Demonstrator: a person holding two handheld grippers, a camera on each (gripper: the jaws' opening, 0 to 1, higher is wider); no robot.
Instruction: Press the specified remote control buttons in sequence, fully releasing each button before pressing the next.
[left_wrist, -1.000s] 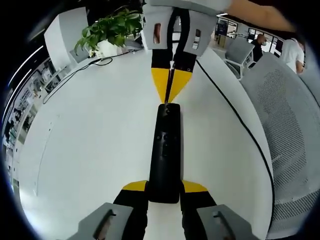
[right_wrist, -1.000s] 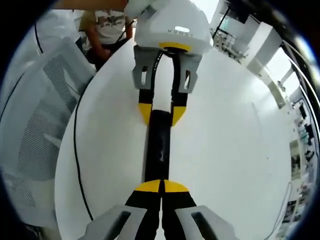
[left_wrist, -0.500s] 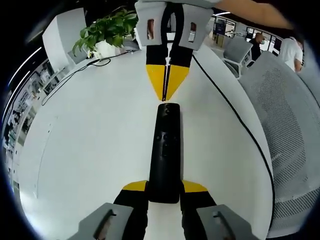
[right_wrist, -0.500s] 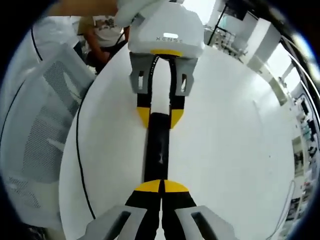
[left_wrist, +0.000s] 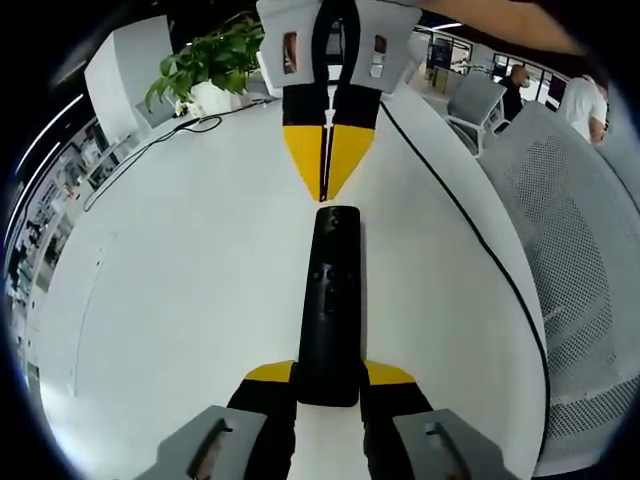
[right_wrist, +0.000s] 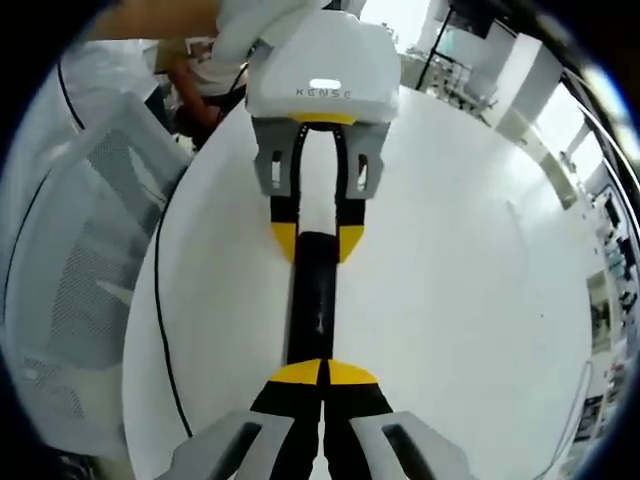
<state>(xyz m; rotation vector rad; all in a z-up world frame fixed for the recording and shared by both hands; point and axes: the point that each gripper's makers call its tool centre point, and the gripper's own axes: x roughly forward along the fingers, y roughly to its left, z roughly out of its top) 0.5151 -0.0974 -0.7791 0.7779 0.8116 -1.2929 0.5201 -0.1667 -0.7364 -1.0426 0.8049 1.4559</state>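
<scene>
A slim black remote control (left_wrist: 328, 300) is lying flat along the middle of a smooth, glossy white worktop (left_wrist: 180, 300) with a rounded edge. Its matte face is showing a few small buttons in the left gripper view.

The left tool (left_wrist: 328, 378) is clamping the near end of the remote, its yellow-tipped black jaws pressing against either side of the body. In the right gripper view this same tool (right_wrist: 311, 240) is appearing from the far side, with grey slotted arms running up to a glossy white housing, and its yellow tips are sitting around the far end of the remote (right_wrist: 310, 300).

The right tool (right_wrist: 321, 374) is standing with its jaws drawn fully together, the yellow tips meeting in a single wedge with nothing between them. In the left gripper view that wedge (left_wrist: 325, 160) is pointing down at the far end of the remote, just short of it.

The left gripper view is also taking in a leafy green plant (left_wrist: 215, 60) in a white pot, a thin black cable (left_wrist: 470, 240) trailing across the worktop, and grey mesh chair backs (left_wrist: 580, 280). The right gripper view is showing the mesh chair (right_wrist: 70, 260) and the cable (right_wrist: 160, 320).
</scene>
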